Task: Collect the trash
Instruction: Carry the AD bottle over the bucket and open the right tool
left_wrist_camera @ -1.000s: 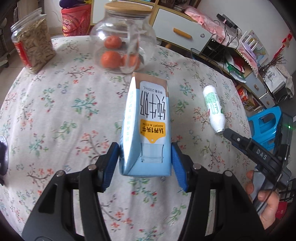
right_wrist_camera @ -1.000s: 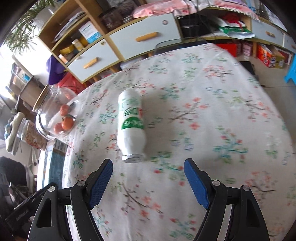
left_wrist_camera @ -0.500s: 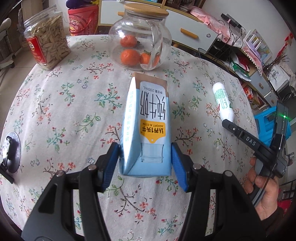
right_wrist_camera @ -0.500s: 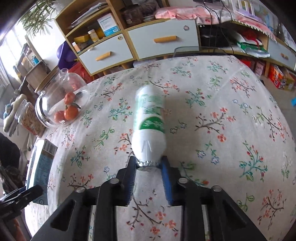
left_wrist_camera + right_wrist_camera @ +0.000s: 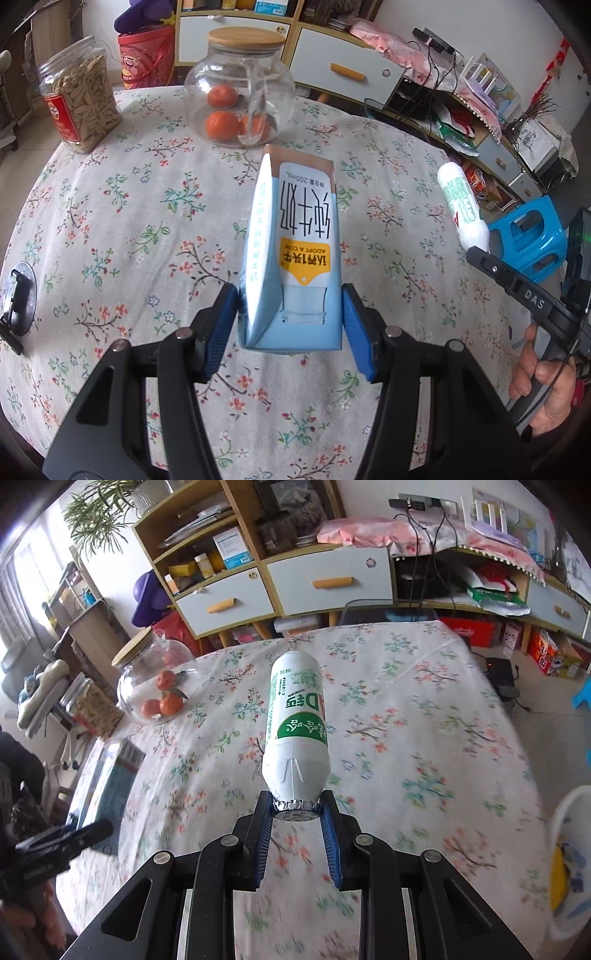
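My left gripper (image 5: 290, 325) is shut on a light blue milk carton (image 5: 291, 251), held by its lower end above the flowered tablecloth (image 5: 110, 229). My right gripper (image 5: 296, 814) is shut on the foil-capped neck of a white bottle with a green label (image 5: 297, 731), which is lifted off the table and points away from me. In the left wrist view that bottle (image 5: 461, 206) hangs at the right, in front of the right gripper's black body (image 5: 524, 295) and the hand holding it. The right wrist view shows the carton (image 5: 110, 775) at the left edge.
A glass jar with oranges (image 5: 236, 92) and a plastic jar of seeds (image 5: 83, 99) stand at the table's far side. A dark clip-like object (image 5: 16, 306) sits at the left edge. A blue stool (image 5: 532, 243) stands beyond the table, and a white bin (image 5: 570, 864) at lower right.
The right gripper closed on the bottle's neck and lifted it off the table. The left gripper kept its hold on the carton and rose a little, showing more of the table.
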